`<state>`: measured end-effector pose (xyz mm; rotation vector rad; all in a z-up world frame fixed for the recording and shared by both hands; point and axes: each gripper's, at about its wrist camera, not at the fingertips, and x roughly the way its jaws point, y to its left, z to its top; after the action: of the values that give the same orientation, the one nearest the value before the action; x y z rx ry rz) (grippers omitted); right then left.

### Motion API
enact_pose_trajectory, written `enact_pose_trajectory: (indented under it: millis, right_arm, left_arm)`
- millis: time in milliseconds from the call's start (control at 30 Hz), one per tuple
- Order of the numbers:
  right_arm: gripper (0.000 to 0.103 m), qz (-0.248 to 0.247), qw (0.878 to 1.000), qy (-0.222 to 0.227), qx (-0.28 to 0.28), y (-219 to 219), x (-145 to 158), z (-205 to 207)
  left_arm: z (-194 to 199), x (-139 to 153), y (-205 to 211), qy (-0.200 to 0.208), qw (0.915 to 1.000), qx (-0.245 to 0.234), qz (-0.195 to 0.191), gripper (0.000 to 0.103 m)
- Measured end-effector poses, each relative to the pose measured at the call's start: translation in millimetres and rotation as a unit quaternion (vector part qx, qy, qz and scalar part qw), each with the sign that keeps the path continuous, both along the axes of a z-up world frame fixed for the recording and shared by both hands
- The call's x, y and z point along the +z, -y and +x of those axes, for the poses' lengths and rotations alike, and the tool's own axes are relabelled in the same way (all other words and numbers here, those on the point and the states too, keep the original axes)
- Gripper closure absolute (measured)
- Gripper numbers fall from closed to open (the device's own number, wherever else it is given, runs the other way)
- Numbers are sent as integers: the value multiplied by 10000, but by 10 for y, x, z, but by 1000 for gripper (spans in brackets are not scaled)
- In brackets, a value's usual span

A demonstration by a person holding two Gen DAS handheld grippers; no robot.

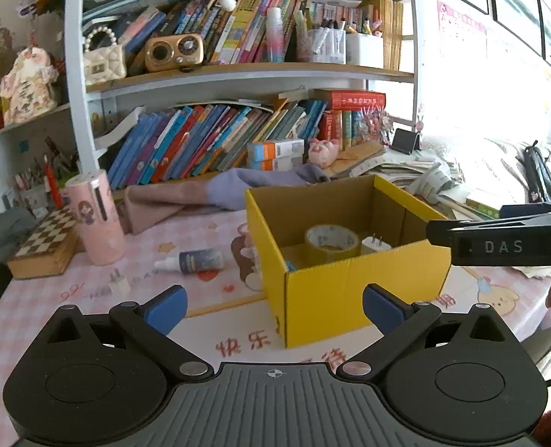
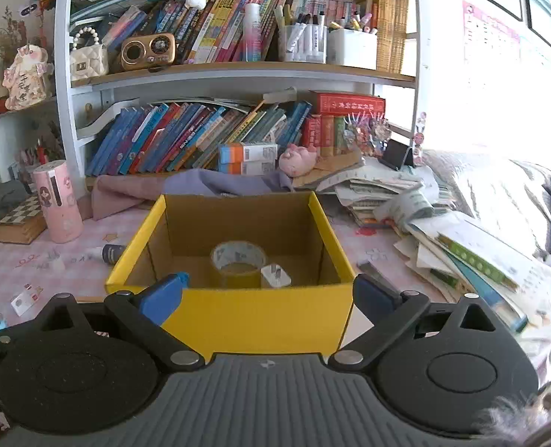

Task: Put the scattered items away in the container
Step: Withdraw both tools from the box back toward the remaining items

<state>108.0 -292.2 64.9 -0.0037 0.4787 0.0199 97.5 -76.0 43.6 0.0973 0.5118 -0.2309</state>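
Note:
A yellow cardboard box (image 1: 350,290) stands open on the pink checked table. Inside lie a roll of brown tape (image 1: 331,240) and a white charger plug (image 1: 376,246). Left of the box, a small dark bottle (image 1: 197,260) with a white cap and a white plug adapter (image 1: 119,283) rest on the table. My left gripper (image 1: 275,307) is open and empty, at the box's near left corner. My right gripper (image 2: 271,294) is open and empty before the box (image 2: 260,316), facing the tape (image 2: 238,260) and plug (image 2: 275,275). A small card (image 2: 24,300) lies at far left.
A pink cylinder (image 1: 96,219) and a chessboard box (image 1: 44,246) stand at the left. Crumpled cloth (image 1: 186,197) lies behind the box, below a full bookshelf (image 1: 238,74). A sloping pile of books and papers (image 2: 461,253) crowds the right side.

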Motion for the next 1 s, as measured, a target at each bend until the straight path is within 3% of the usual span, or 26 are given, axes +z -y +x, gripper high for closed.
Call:
enact_pose_trajectory:
  millis: [500, 1000]
  right_arm:
    - [2, -81, 9995, -303, -99, -500, -185, -699]
    - [2, -114, 9960, -826, 326, -970, -343, -1001]
  left_arm:
    - [-469, -130, -413, -176, 9994, -278, 118, 1]
    - [-802, -271, -845, -543, 9985, 45, 36, 2]
